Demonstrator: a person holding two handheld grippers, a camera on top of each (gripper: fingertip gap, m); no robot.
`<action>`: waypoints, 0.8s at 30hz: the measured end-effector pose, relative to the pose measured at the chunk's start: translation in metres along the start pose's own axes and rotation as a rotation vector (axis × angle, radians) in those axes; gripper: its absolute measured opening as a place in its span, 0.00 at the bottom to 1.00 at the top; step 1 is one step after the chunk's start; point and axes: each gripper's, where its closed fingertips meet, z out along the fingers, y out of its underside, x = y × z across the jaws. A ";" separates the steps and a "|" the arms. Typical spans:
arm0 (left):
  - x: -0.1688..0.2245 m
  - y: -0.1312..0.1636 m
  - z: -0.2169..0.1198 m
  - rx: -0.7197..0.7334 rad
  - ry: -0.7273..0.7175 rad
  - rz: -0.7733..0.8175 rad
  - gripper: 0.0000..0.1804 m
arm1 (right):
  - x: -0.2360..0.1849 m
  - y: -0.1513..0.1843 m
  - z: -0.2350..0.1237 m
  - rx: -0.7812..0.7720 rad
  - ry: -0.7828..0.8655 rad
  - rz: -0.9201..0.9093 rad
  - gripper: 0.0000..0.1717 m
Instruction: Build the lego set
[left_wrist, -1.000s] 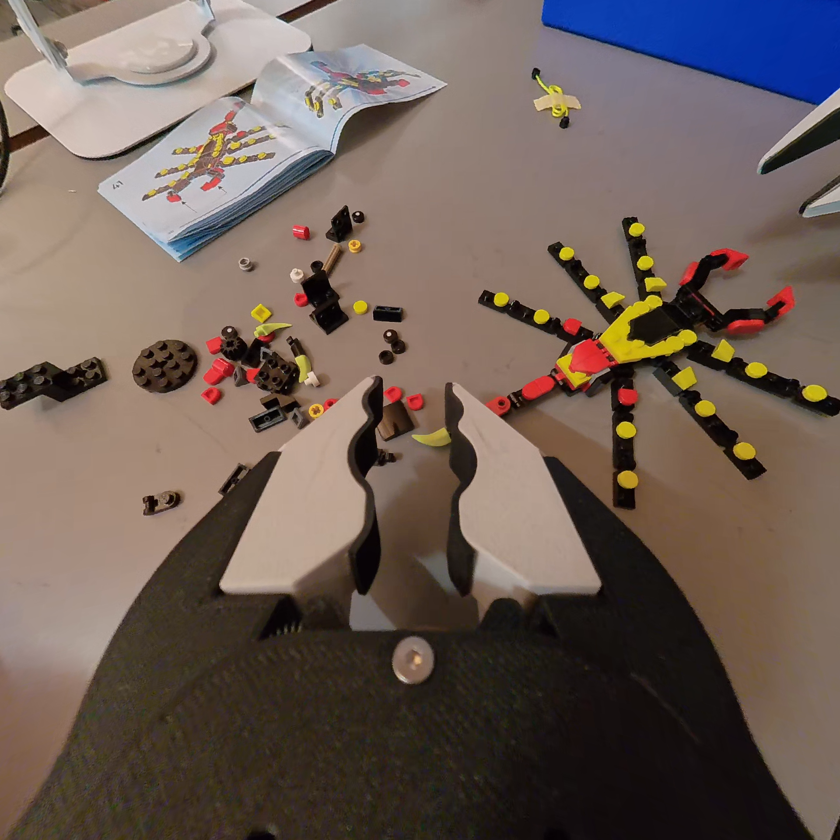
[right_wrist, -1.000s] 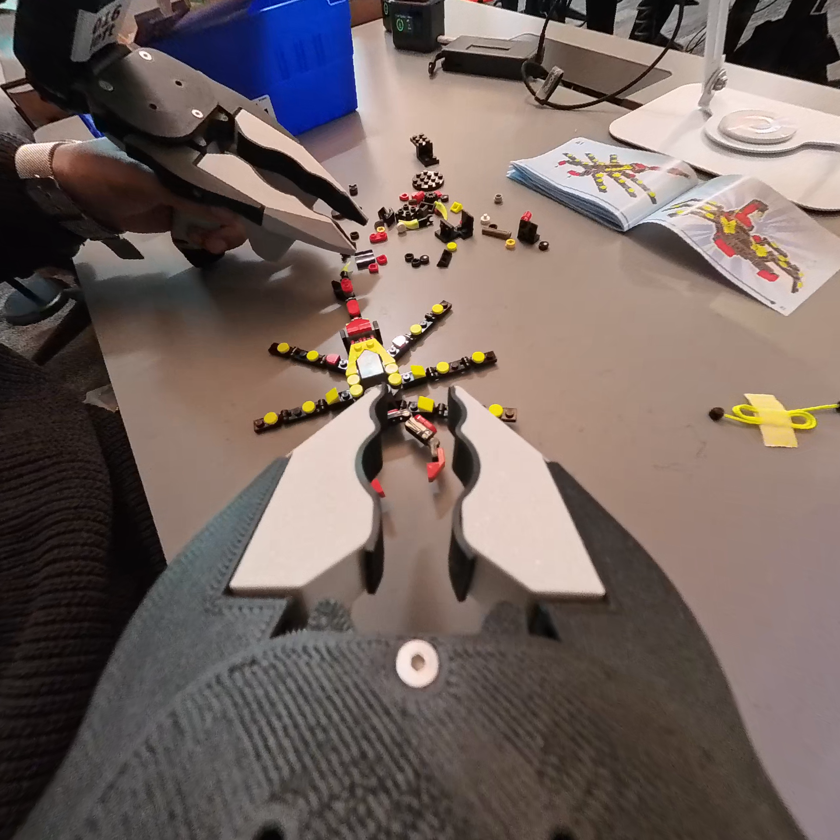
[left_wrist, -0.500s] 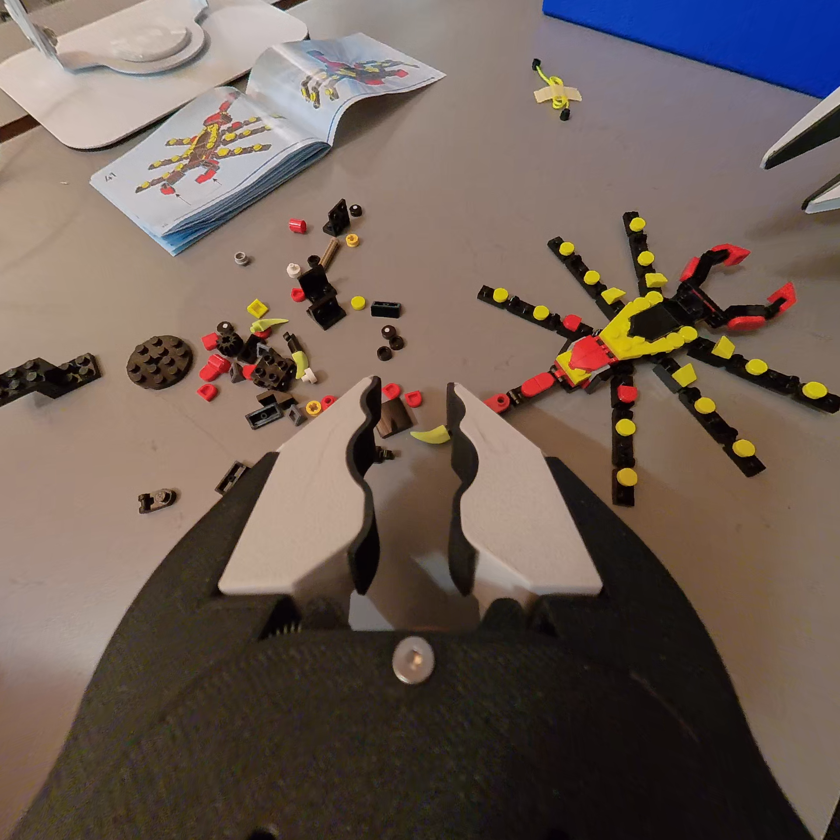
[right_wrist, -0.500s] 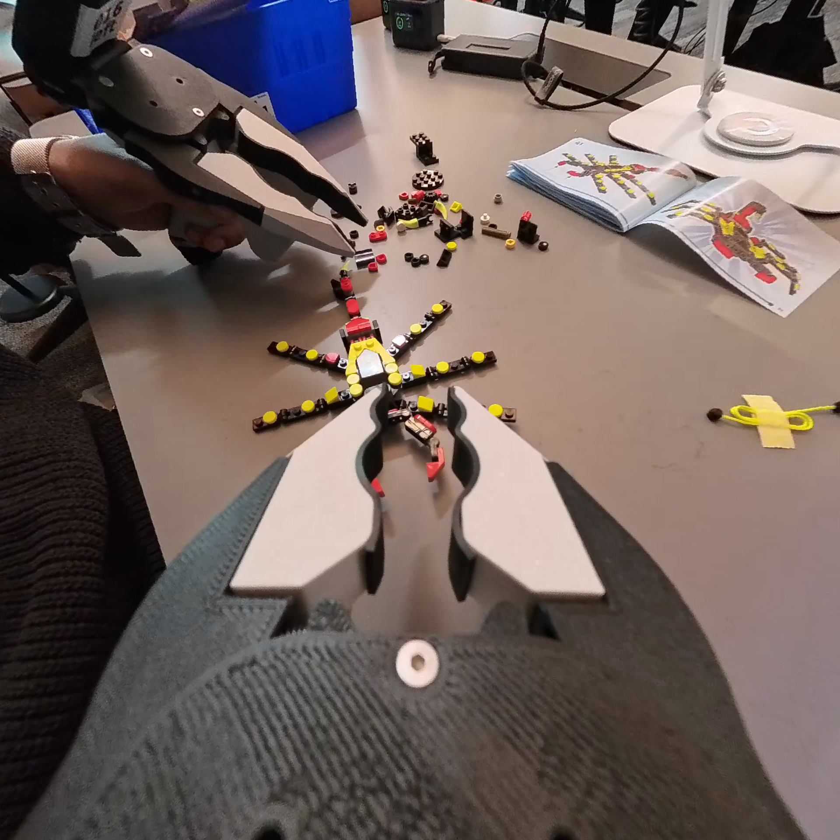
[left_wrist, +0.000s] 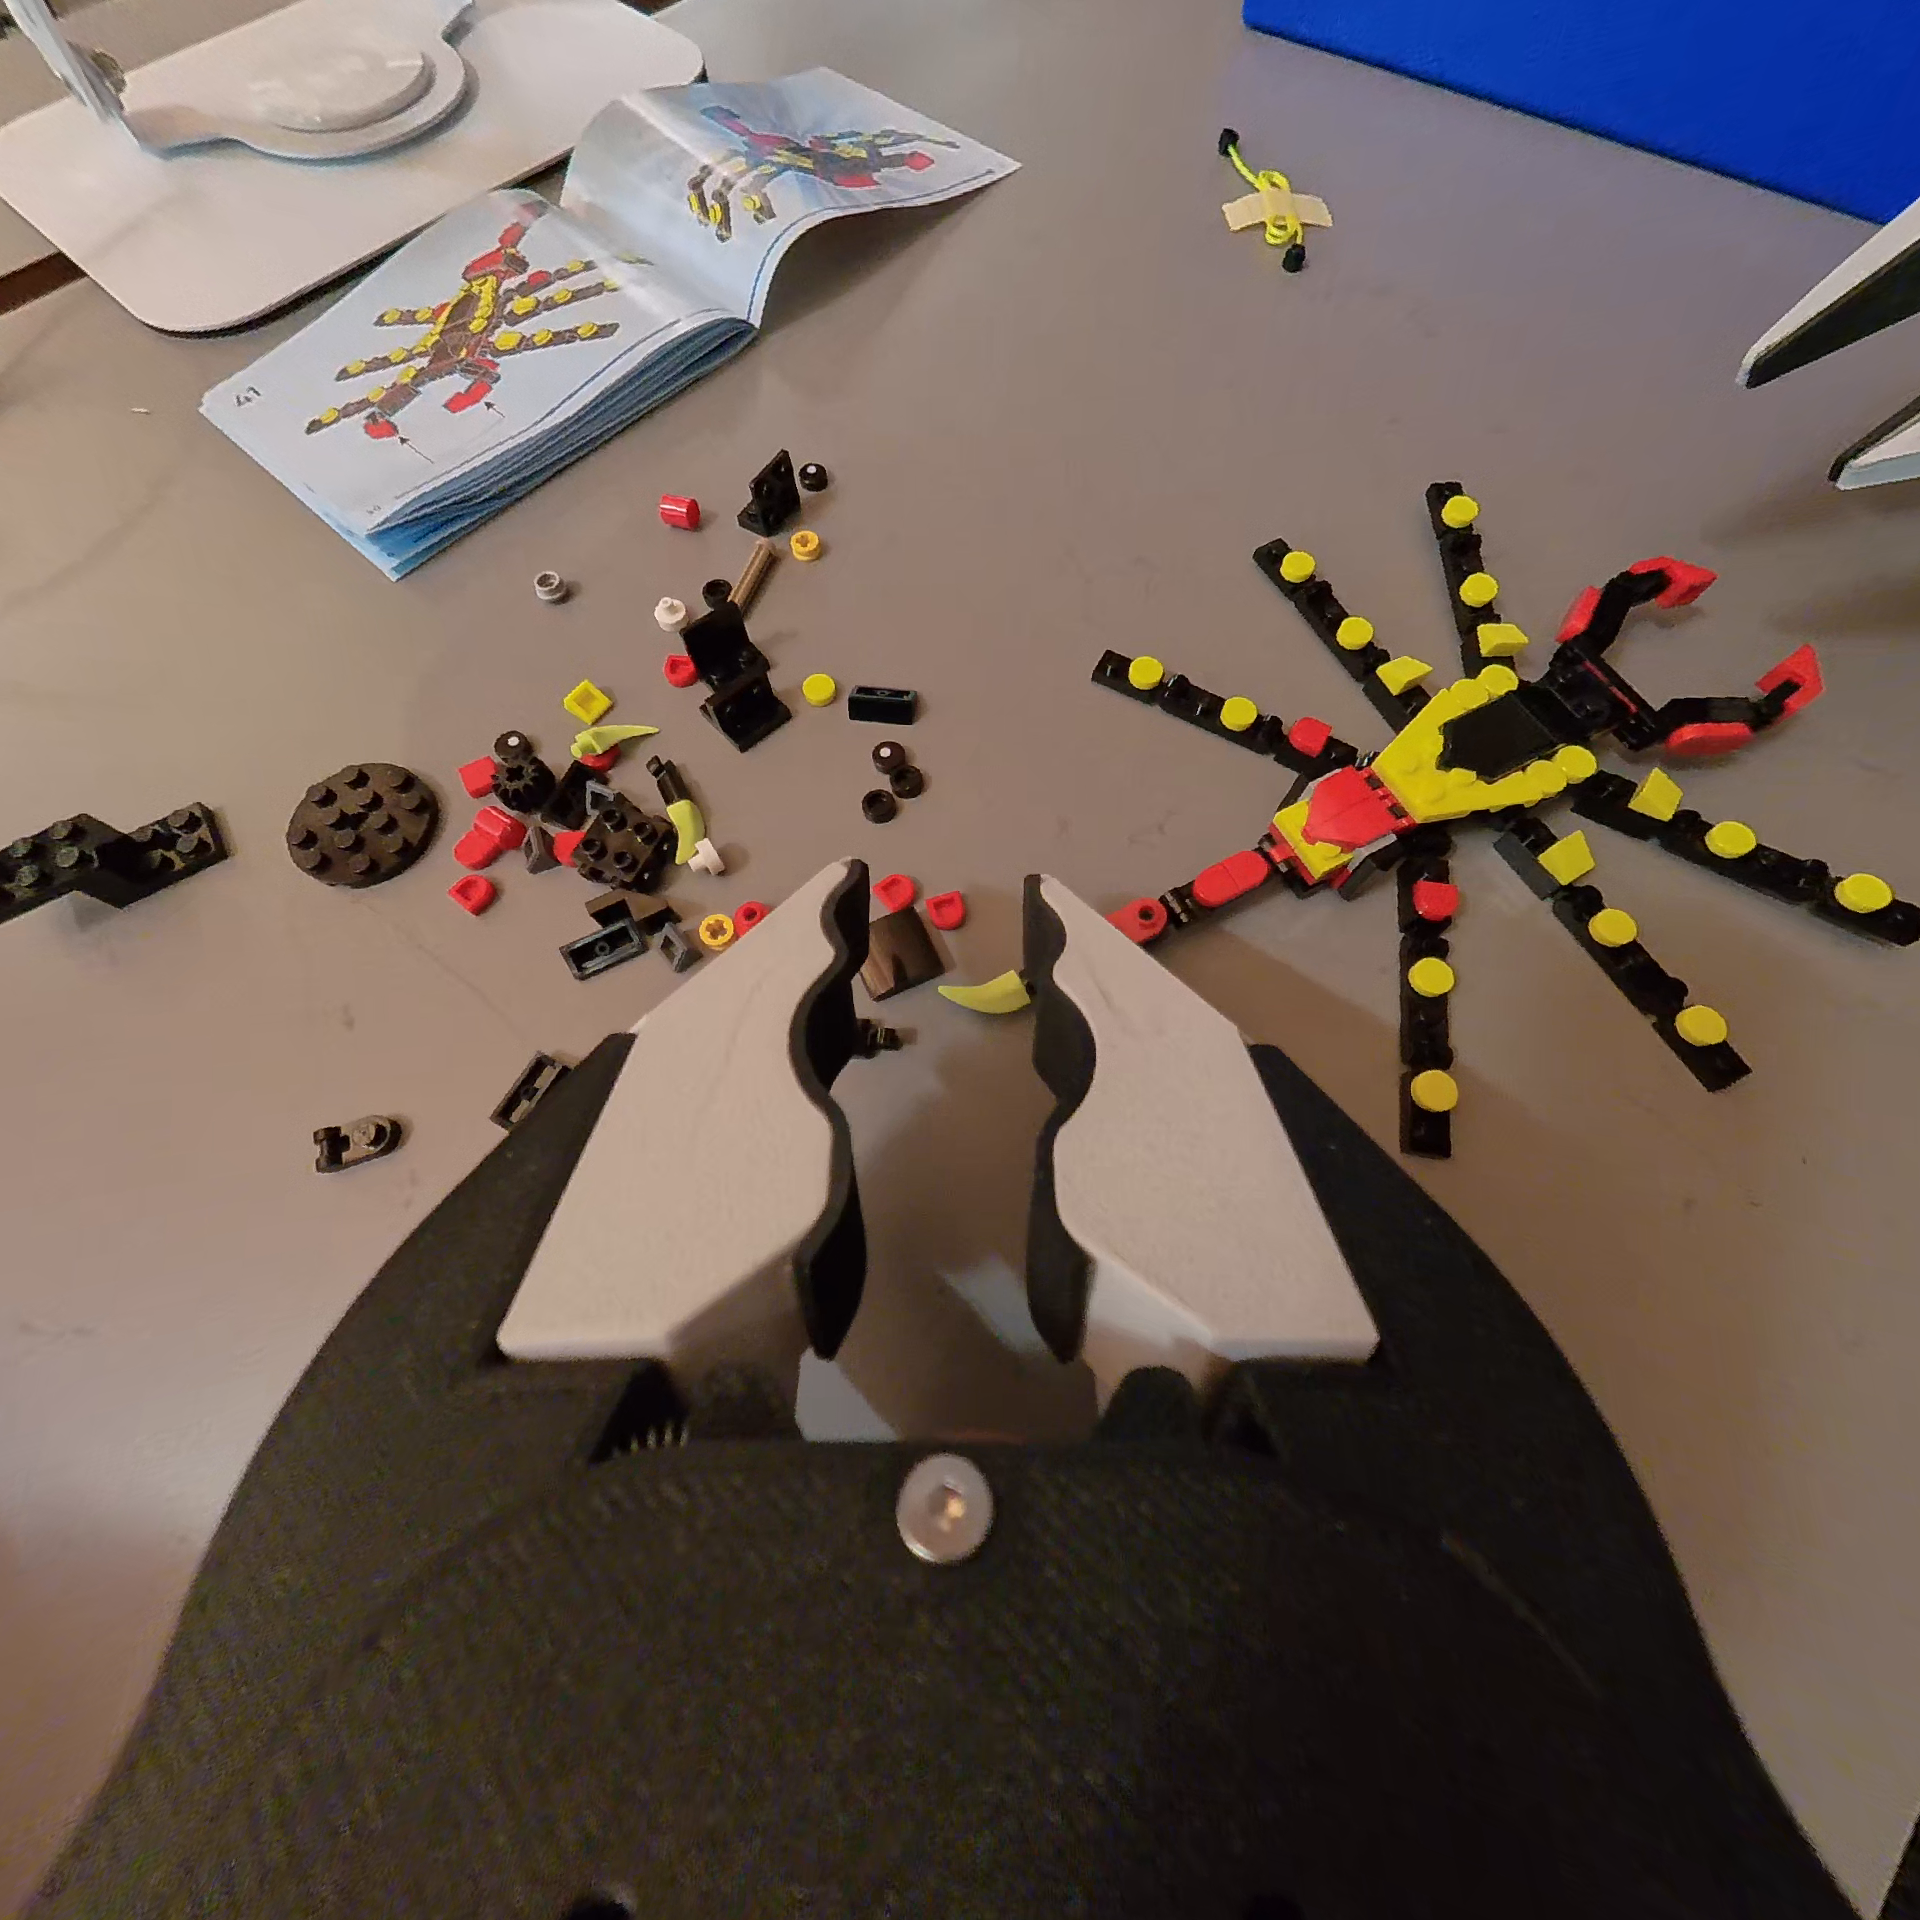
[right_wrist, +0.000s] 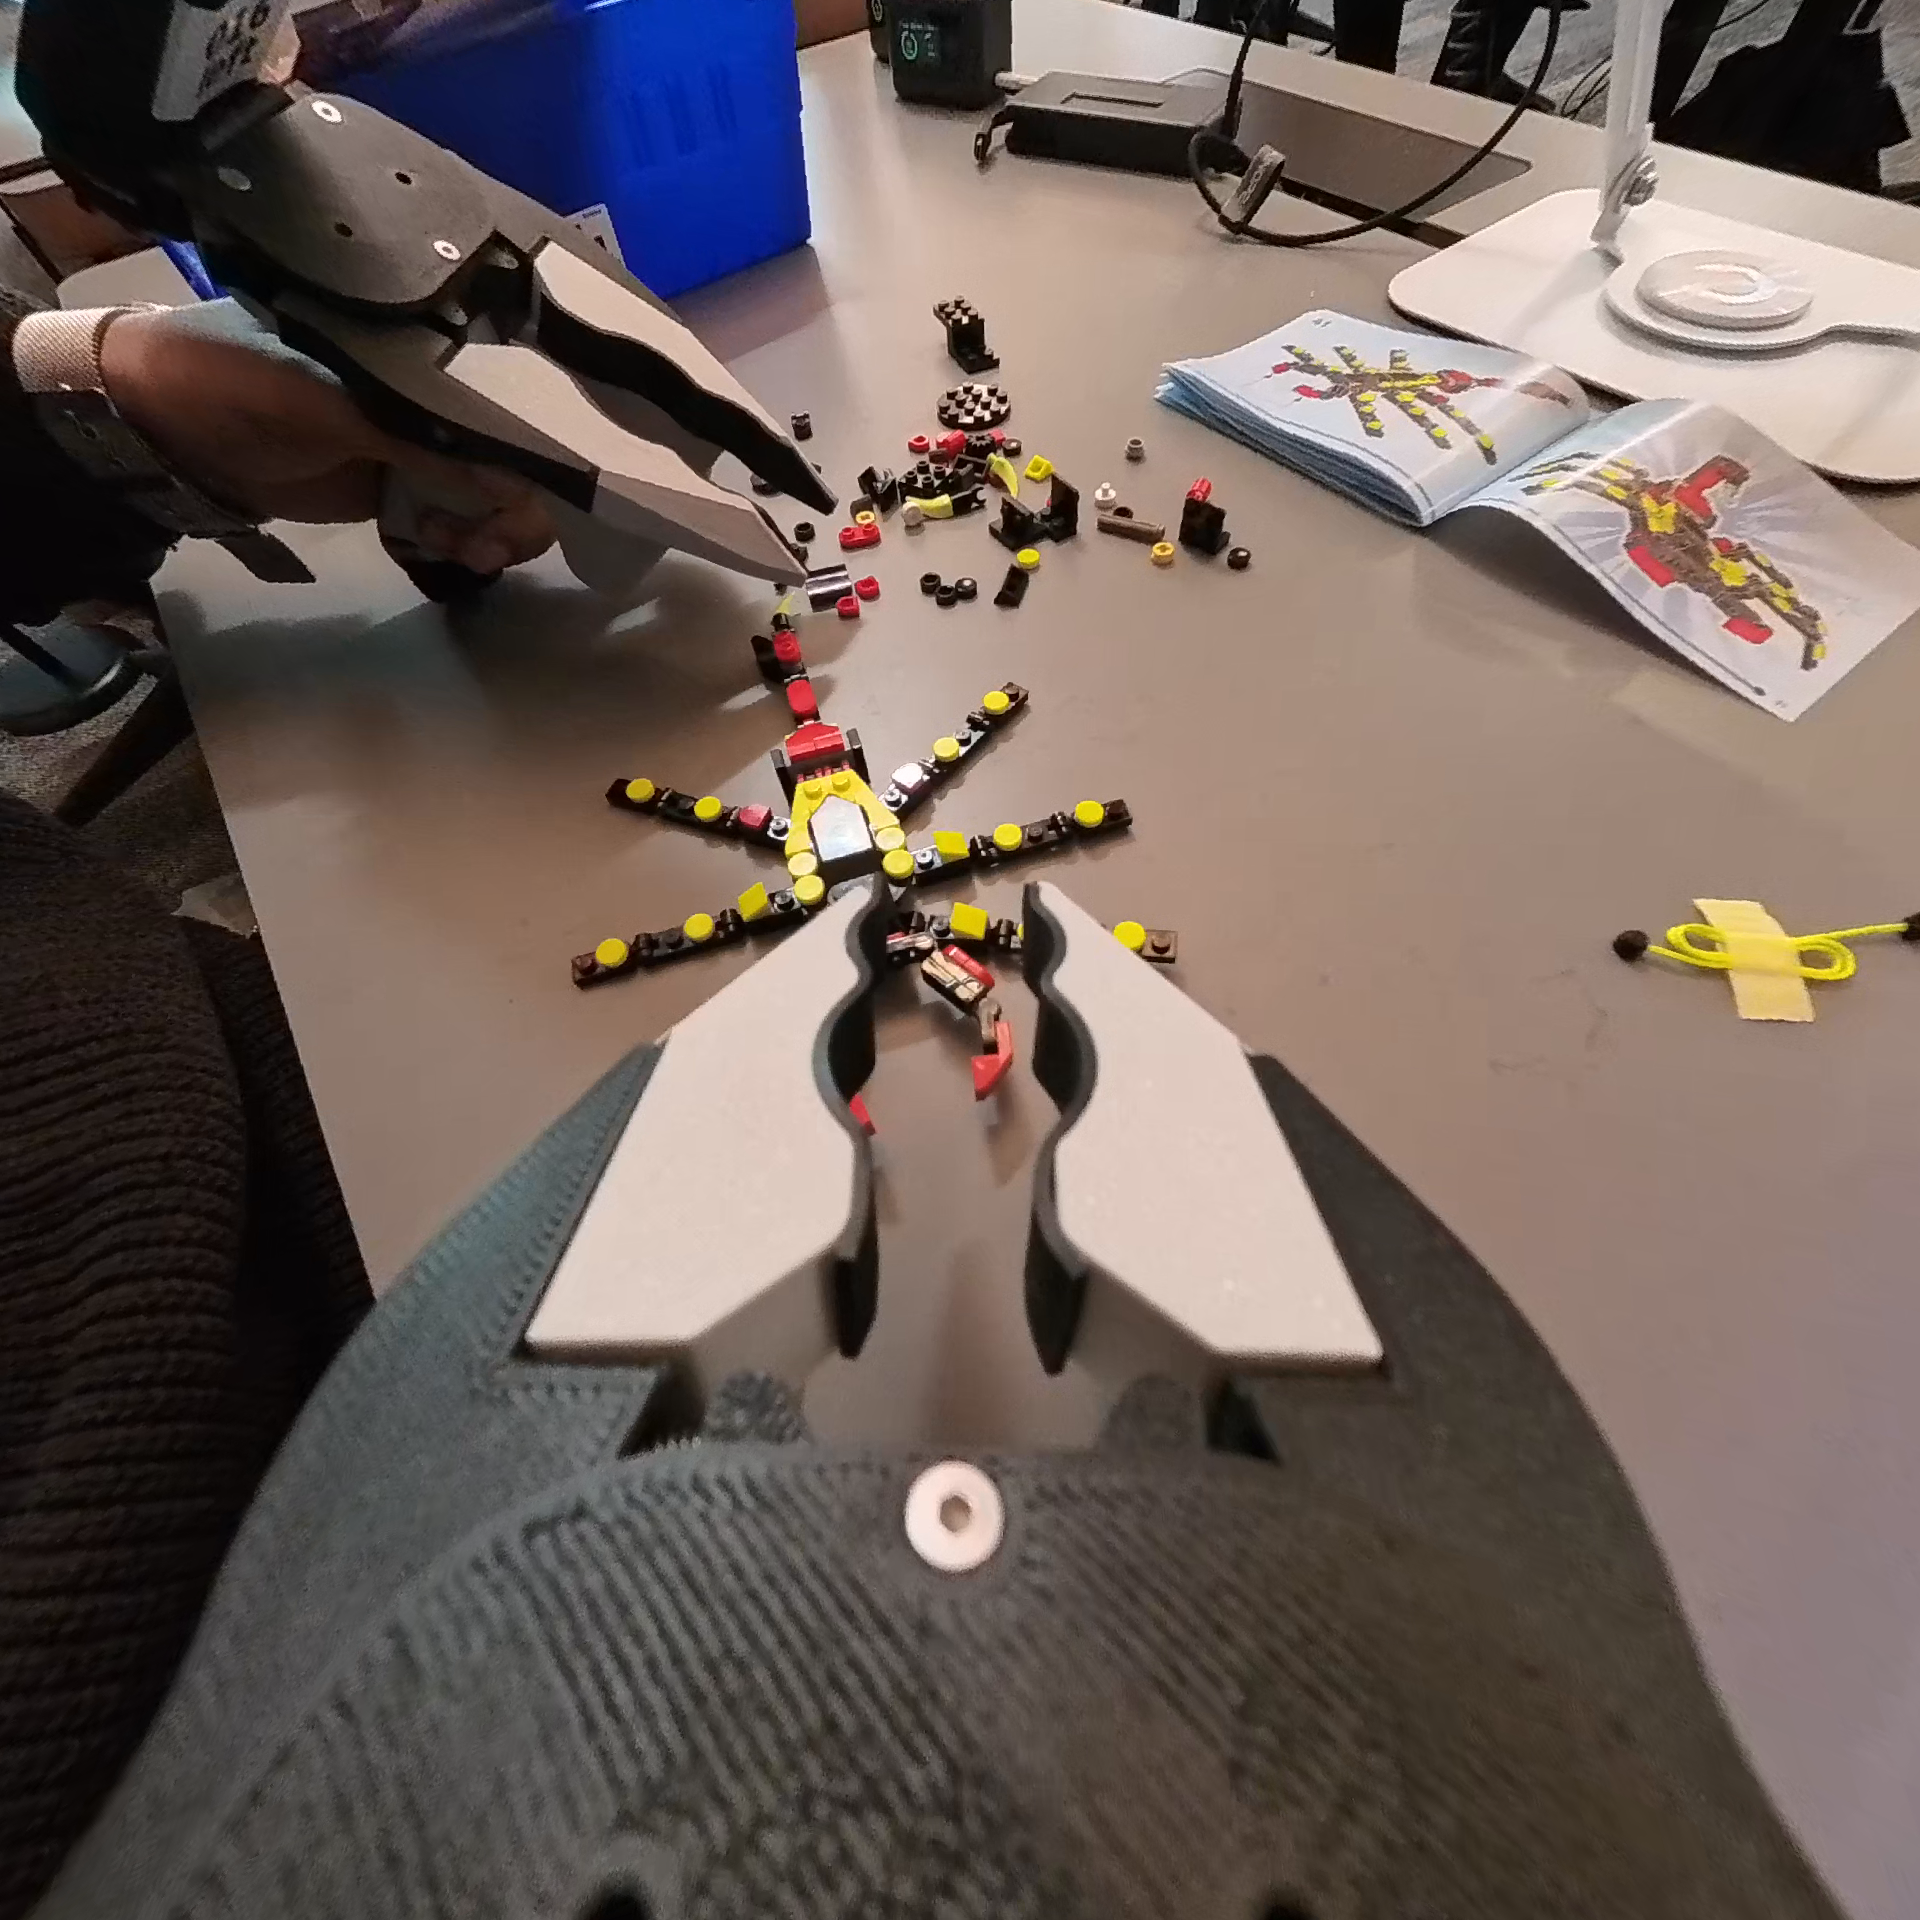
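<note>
A black, yellow and red brick scorpion (left_wrist: 1475, 758) lies flat on the grey table (left_wrist: 1039, 416). My left gripper (left_wrist: 945, 878) is open and holds nothing. It hovers over the near edge of a scatter of small loose bricks (left_wrist: 613, 831). A brown slope piece (left_wrist: 902, 956) and a lime claw piece (left_wrist: 987, 992) lie on the table between its fingers, untouched. The right wrist view shows it (right_wrist: 816, 540) above the table, tips apart. My right gripper (right_wrist: 958, 896) is open and empty over the scorpion's (right_wrist: 831, 831) head end. A red pincer (right_wrist: 992, 1060) lies between its fingers.
An open instruction booklet (left_wrist: 499, 343) and a white stand base (left_wrist: 260, 156) lie beyond the loose bricks. A blue bin (left_wrist: 1610, 83) stands at the far right. A yellow cord under tape (left_wrist: 1273, 208) lies near it. A round black plate (left_wrist: 362, 824) and black brick (left_wrist: 104, 857) lie left. The round black plate (left_wrist: 362, 824) is closer to my left gripper, around 12 centimetres from its tips; the right tips are 30 centimetres off. Look for it in the right wrist view (right_wrist: 967, 401) too.
My left gripper has drifted slightly over the loose bricks and its fingers stand a touch wider. My right gripper has not moved. Nothing was picked up or let go.
</note>
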 end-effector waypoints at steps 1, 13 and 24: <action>0.000 0.000 0.000 0.000 0.000 0.000 0.15 | 0.000 0.000 0.000 -0.001 0.001 -0.002 0.14; 0.025 0.010 -0.004 -0.040 0.137 0.129 0.16 | -0.006 0.003 0.003 -0.022 -0.006 -0.035 0.11; 0.042 0.024 0.002 -0.125 0.168 0.212 0.17 | -0.026 0.006 0.020 -0.064 -0.047 -0.060 0.12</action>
